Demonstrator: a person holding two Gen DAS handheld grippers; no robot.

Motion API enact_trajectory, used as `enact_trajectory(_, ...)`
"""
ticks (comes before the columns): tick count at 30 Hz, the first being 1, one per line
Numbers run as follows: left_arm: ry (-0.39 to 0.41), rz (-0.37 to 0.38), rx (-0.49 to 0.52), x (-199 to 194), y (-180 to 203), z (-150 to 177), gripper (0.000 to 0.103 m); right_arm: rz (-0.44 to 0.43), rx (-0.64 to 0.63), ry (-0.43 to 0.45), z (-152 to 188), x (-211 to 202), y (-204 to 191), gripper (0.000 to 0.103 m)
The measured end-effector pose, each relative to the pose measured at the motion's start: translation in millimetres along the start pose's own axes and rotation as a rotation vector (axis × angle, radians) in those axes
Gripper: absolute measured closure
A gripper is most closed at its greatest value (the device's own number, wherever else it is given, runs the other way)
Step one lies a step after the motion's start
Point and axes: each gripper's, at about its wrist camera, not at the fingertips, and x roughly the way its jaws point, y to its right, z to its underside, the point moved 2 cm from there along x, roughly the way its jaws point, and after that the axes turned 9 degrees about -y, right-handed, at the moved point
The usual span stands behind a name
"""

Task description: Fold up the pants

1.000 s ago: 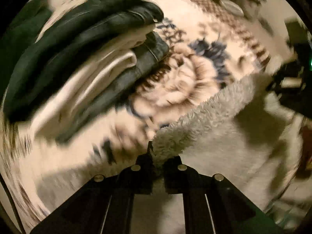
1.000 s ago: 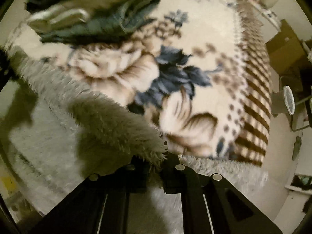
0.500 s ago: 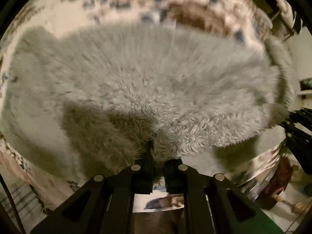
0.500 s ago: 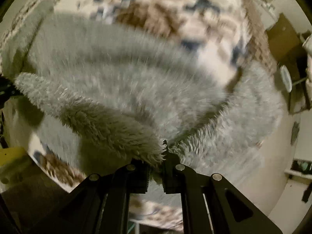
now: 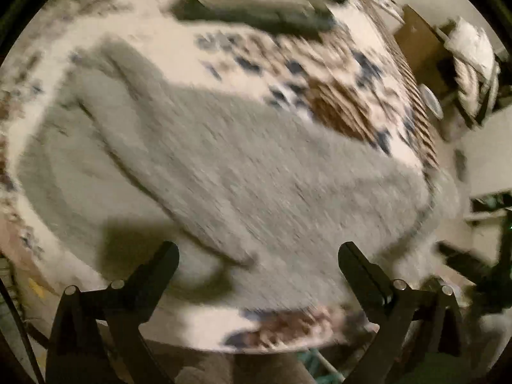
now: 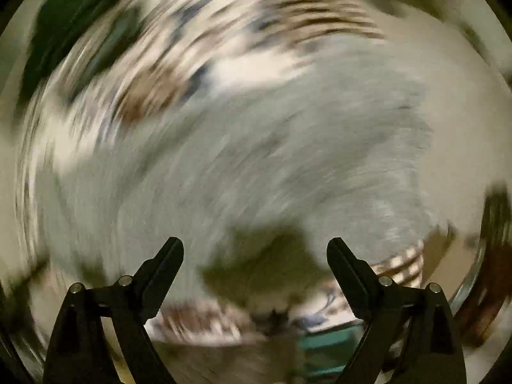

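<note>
- Floral blanket (image 5: pixel 336 73): cream with brown and blue blooms and a striped brown border, covering the bed; badly smeared in the right wrist view.
- Dark clothes pile (image 5: pixel 256 9): on the blanket at its far side.
- Brown box (image 5: pixel 419 44): beyond the bed's right edge.
- White round object (image 5: pixel 432 105): just beside that edge; too blurred to identify.

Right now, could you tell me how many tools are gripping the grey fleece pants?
0. The left tool and right tool both hover open above the grey fleece pants on the floral blanket.
</note>
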Motion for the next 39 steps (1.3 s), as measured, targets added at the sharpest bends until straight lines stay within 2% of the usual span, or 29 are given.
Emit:
enact_trajectory(2,0.043,-0.058,-0.005,-2,1,-4,0.001,0.026,0.091,0.049,-30,-3,14,0.01)
enact_trajectory(4,0.065,-0.13,0.0,9,-1,-18,0.001,0.059,0.113,0.059,-67,10,15,0.01)
enact_trajectory(5,0.072,-0.159,-0.005,16,-1,-26,0.001,0.09,0.099,0.049,-80,18,10,0.013)
enact_trajectory(6,0.075,-0.183,-0.015,20,-1,-31,0.001,0.13,0.076,0.034,-89,30,5,0.023)
enact_trajectory(7,0.077,-0.195,-0.024,25,-2,-36,0.001,0.164,0.064,0.018,-95,37,6,0.078)
enact_trajectory(8,0.077,-0.203,-0.03,27,1,-39,0.001,0.179,0.082,0.005,-94,42,12,0.092)
enact_trajectory(10,0.075,-0.212,-0.046,23,1,-40,0.001,0.122,0.215,0.052,-72,27,46,0.093)
enact_trajectory(12,0.074,-0.208,-0.068,16,-2,-35,0.001,0.095,0.338,0.061,-47,19,86,0.092)
enact_trajectory(15,0.074,-0.198,-0.106,12,-5,-31,0.001,0.02,0.479,-0.097,-3,51,142,0.087)
enact_trajectory(17,0.063,-0.195,-0.125,13,-10,-29,0.001,-0.053,0.558,-0.166,17,68,161,0.062)
enact_trajectory(18,0.051,-0.194,-0.139,13,-15,-30,0.001,-0.066,0.577,-0.165,23,67,164,0.054)
enact_trajectory(19,0.048,-0.187,-0.148,12,-20,-31,0.001,-0.079,0.584,-0.144,30,61,162,0.035)
enact_trajectory(20,0.053,-0.18,-0.157,8,-24,-33,0.001,-0.108,0.577,-0.102,39,49,153,0.025)
enact_trajectory(22,0.063,-0.171,-0.171,-1,-37,-40,0.001,-0.114,0.558,-0.063,49,34,133,0.024)
enact_trajectory(25,0.065,-0.166,-0.219,-14,-70,-65,0.001,-0.115,0.501,-0.041,68,20,74,0.024)
enact_trajectory(27,0.057,-0.153,-0.266,-22,-95,-87,0.001,-0.136,0.452,-0.052,76,28,28,0.024)
enact_trajectory(30,0.022,-0.117,-0.303,-22,-117,-127,0.001,-0.173,0.424,-0.076,67,53,-31,0.024)
enact_trajectory(32,-0.051,-0.118,-0.283,-5,-125,-161,0.001,-0.168,0.427,-0.087,70,67,-70,0.024)
enact_trajectory(33,-0.104,-0.104,-0.279,12,-131,-183,0.001,-0.173,0.429,-0.088,66,77,-69,0.024)
enact_trajectory(36,-0.226,-0.087,-0.282,57,-144,-218,0.001,-0.161,0.439,-0.114,68,96,-102,0.024)
enact_trajectory(38,-0.267,-0.024,-0.313,79,-154,-226,0.016,-0.159,0.442,-0.121,58,105,-108,0.024)
enact_trajectory(39,-0.292,0.027,-0.343,91,-162,-224,0.048,-0.138,0.435,-0.124,61,107,-114,0.024)
